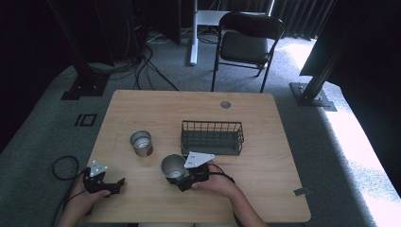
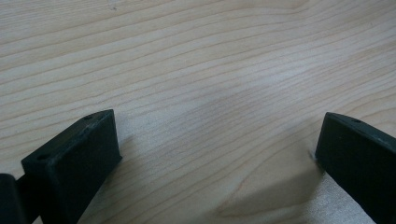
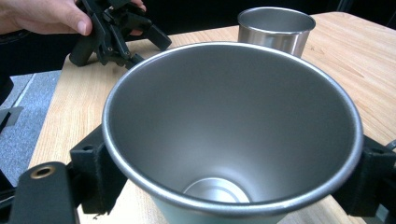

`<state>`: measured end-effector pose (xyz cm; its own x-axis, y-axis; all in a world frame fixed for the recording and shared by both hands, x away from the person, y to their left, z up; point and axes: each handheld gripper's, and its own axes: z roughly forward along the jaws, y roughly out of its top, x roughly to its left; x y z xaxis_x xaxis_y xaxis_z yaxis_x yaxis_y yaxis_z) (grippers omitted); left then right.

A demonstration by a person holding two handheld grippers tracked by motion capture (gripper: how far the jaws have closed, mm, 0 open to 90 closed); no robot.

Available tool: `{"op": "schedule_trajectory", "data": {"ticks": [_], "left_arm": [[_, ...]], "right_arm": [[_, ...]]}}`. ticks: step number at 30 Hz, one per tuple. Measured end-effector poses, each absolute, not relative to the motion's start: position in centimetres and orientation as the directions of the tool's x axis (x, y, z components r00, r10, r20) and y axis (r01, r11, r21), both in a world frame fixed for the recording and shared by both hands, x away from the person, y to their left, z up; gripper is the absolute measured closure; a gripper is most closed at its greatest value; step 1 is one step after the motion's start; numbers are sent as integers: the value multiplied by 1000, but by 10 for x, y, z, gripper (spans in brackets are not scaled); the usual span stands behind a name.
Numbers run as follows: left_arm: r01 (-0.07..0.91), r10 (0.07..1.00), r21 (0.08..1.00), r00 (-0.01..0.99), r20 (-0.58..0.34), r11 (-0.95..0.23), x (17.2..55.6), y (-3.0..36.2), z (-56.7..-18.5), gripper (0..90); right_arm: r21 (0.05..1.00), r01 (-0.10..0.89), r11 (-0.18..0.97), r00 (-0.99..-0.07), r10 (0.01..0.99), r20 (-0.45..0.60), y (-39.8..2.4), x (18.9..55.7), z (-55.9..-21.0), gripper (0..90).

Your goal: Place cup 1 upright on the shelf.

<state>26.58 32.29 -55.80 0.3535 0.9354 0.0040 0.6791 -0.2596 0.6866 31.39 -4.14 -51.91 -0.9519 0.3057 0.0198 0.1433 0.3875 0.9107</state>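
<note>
Wooden table (image 1: 142, 109) carries everything at this moment. At its near left corner, the left hand (image 1: 78, 201) holds the left gripper (image 1: 113, 187) low over the wood, its cable (image 1: 59, 168) looping off the edge. In the left gripper view the two black jaws stand wide apart, with bare wood grain between them and nothing held.

Further right and farther back stands a steel cup (image 1: 141, 143), upright, alone, well apart from both grippers. In the right gripper view this cup (image 3: 276, 25) shows behind the held one, near the left gripper (image 3: 121, 32).

Next comes a second steel cup (image 1: 173, 168), gripped by the right gripper (image 1: 182, 179), which the right hand (image 1: 217, 183) holds near the table's front middle. The right gripper view looks into this cup (image 3: 233, 130): the jaws press its outer wall from both sides, just under the rim, and its mouth tilts toward the camera.

Behind it, just right of centre, sits a wire basket (image 1: 213, 137), near the held cup but not touching it.
</note>
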Motion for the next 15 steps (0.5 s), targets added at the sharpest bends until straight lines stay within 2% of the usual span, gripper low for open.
{"op": "schedule_trajectory", "data": {"ticks": [15], "left_arm": [[679, 935, 687, 354, 4, -260, 266, 323, -558, 3]], "right_arm": [[926, 178, 332, -933, 356, 52, -47, 318, -498, 136]]}}
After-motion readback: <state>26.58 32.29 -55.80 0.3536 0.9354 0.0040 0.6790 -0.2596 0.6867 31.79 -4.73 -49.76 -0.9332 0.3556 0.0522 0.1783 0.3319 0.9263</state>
